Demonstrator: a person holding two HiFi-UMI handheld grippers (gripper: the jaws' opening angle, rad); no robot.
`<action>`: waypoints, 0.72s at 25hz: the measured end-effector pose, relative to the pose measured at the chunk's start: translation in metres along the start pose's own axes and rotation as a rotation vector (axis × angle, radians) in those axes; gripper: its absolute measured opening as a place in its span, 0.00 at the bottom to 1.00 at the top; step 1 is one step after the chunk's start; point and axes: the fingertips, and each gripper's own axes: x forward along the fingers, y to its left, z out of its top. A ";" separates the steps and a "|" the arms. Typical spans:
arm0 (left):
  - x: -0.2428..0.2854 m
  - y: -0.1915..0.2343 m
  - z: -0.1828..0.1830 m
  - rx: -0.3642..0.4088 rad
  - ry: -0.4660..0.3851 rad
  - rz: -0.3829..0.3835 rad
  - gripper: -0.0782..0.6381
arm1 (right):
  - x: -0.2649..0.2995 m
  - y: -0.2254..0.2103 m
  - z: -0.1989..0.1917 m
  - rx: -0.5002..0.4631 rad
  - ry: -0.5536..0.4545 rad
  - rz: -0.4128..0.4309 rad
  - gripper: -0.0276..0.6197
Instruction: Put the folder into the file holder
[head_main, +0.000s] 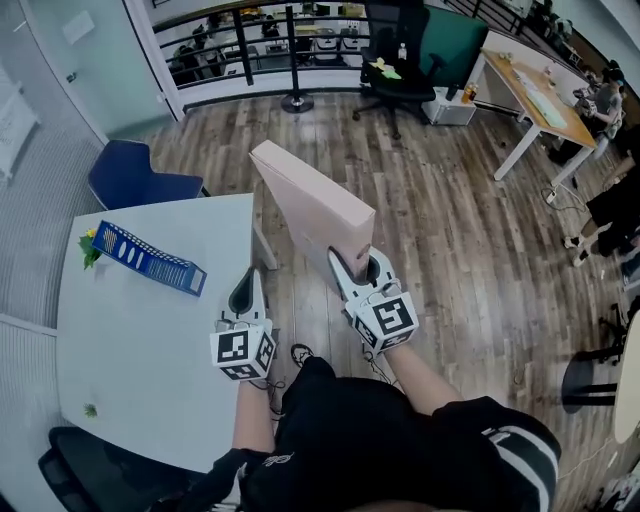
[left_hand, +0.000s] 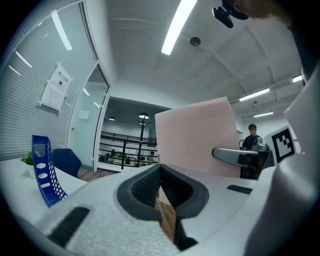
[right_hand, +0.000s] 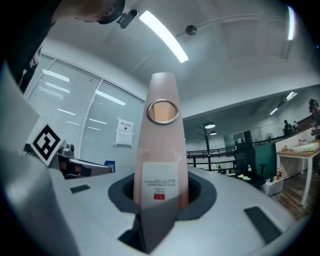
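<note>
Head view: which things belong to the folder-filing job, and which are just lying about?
Job: pink folder clamped in right gripper; blue file holder on white table.
Lying about: blue chair, black office chair, wooden desk.

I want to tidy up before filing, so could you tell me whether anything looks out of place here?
Only a small thing: a green scrap lies alone on the table, away from the file holder. The pink folder is clamped in the right tongs, tilted above the floor.
</note>
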 end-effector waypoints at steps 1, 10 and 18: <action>0.005 0.014 0.004 -0.004 -0.003 0.012 0.11 | 0.017 0.005 0.001 0.002 0.001 0.020 0.23; 0.015 0.143 0.024 -0.037 -0.059 0.165 0.11 | 0.151 0.076 0.016 0.011 -0.045 0.225 0.23; -0.035 0.210 0.009 -0.107 -0.027 0.460 0.11 | 0.215 0.137 0.006 0.058 0.004 0.486 0.23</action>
